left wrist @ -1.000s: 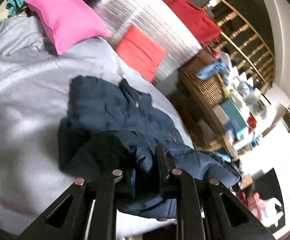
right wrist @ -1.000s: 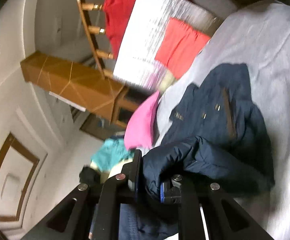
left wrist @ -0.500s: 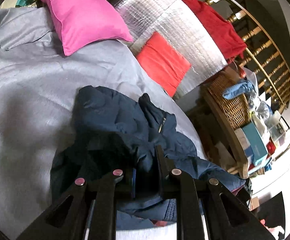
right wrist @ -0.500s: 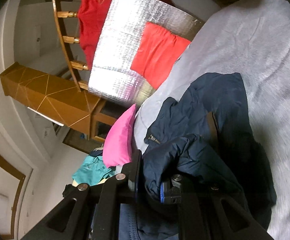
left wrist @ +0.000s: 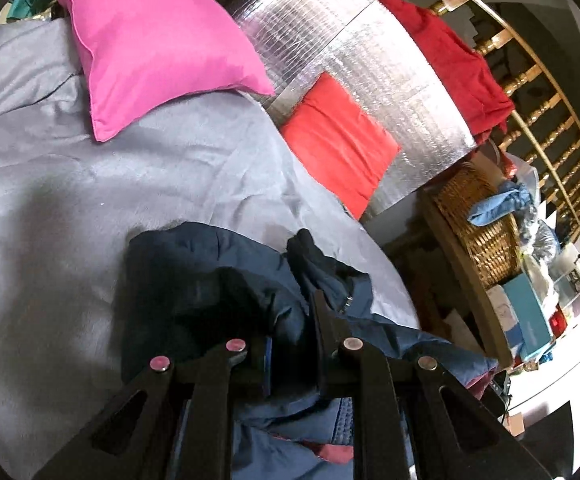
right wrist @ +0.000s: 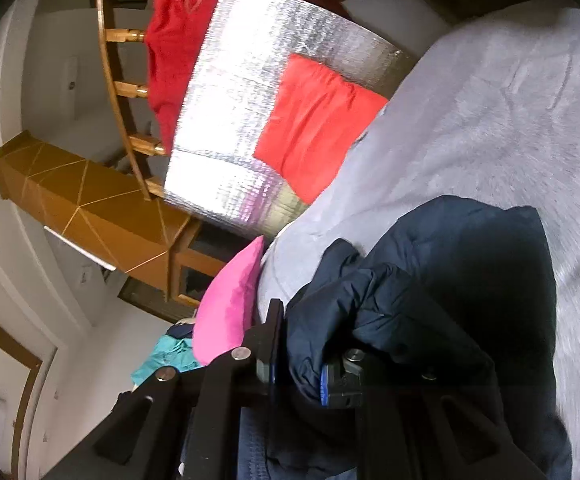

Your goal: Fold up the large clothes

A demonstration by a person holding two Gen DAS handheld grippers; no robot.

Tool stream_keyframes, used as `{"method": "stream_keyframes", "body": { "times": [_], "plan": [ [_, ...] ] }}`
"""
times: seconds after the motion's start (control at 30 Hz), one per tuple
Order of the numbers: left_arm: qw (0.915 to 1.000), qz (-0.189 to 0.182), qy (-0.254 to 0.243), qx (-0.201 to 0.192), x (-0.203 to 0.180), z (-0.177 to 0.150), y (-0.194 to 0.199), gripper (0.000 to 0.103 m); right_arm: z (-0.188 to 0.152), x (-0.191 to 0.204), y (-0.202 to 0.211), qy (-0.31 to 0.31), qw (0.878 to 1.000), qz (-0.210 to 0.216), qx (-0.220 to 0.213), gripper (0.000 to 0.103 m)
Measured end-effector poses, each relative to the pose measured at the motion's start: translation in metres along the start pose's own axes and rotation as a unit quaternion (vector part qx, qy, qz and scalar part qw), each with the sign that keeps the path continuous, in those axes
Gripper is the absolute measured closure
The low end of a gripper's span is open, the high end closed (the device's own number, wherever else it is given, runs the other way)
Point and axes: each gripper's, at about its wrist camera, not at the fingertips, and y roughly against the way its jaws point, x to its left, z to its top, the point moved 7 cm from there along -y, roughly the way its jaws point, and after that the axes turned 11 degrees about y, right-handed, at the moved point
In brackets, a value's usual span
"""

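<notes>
A dark navy padded jacket lies bunched on a grey bed cover. My left gripper is shut on a fold of the jacket near its collar side. In the right wrist view the same jacket is doubled over on the grey cover. My right gripper is shut on a thick puffy fold of it. Part of the jacket hangs below both grippers, out of sight.
A pink pillow lies at the head of the bed. A silver foil panel and a red cushion lean on a wooden railing. A wicker basket and cluttered boxes stand to the right of the bed edge.
Both grippers have carried their folds of the jacket farther over the bed, toward the pillow. The jacket is more doubled over on itself. Both stay shut.
</notes>
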Motion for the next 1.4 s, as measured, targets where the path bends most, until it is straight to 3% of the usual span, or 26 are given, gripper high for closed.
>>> {"method": "stream_keyframes", "body": {
  "times": [0.37, 0.47, 0.5, 0.53, 0.6, 0.67, 0.73, 0.83, 1.0, 1.17, 1.23, 1.3, 1.4],
  "plan": [
    [0.9988, 0.026, 0.038, 0.016, 0.023, 0.015, -0.041, 0.079, 0.005, -0.038, -0.036, -0.058, 0.998, -0.02, 0.022, 0.081],
    [0.9981, -0.005, 0.055, 0.029, 0.017, 0.016, -0.038, 0.046, 0.007, -0.038, -0.034, -0.086, 0.996, -0.001, 0.026, 0.058],
    [0.9977, -0.021, 0.059, 0.024, 0.013, 0.017, -0.033, 0.035, 0.008, -0.036, -0.033, -0.087, 0.996, 0.008, 0.023, 0.041],
    [0.997, -0.043, 0.064, 0.01, 0.007, 0.02, -0.024, 0.032, 0.012, -0.029, -0.029, -0.082, 0.996, 0.019, 0.01, 0.032],
    [0.9955, -0.065, 0.069, -0.012, 0.002, 0.026, -0.011, 0.022, 0.017, -0.018, -0.022, -0.071, 0.997, 0.027, -0.009, 0.028],
    [0.9916, -0.081, 0.072, -0.071, 0.001, 0.037, 0.014, 0.014, 0.022, -0.006, -0.014, -0.065, 0.996, 0.049, -0.025, 0.025],
    [0.9906, -0.069, 0.076, -0.091, 0.005, 0.041, 0.025, 0.011, 0.025, 0.004, -0.004, -0.057, 0.995, 0.063, -0.044, 0.022],
    [0.992, -0.059, 0.084, -0.073, 0.01, 0.037, 0.025, 0.011, 0.028, 0.015, 0.011, -0.038, 0.995, 0.069, -0.065, 0.021],
    [0.9964, -0.02, 0.066, -0.051, 0.009, 0.025, 0.02, 0.011, 0.025, 0.024, 0.023, -0.021, 0.996, 0.056, -0.063, 0.02],
    [0.9976, 0.028, 0.047, -0.041, 0.011, 0.016, 0.018, 0.011, 0.008, 0.021, 0.005, 0.006, 1.0, 0.001, -0.008, 0.027],
    [0.9967, 0.062, 0.036, -0.039, 0.016, 0.013, 0.014, 0.011, -0.001, 0.022, -0.007, 0.024, 0.999, -0.022, 0.017, 0.042],
    [0.9946, 0.094, 0.031, -0.031, 0.025, 0.008, 0.008, 0.011, -0.01, 0.025, -0.023, 0.042, 0.997, -0.043, 0.044, 0.048],
    [0.9895, 0.141, 0.025, -0.017, 0.038, 0.003, -0.001, 0.011, -0.022, 0.028, -0.041, 0.079, 0.99, -0.087, 0.076, 0.048]
  ]
}}
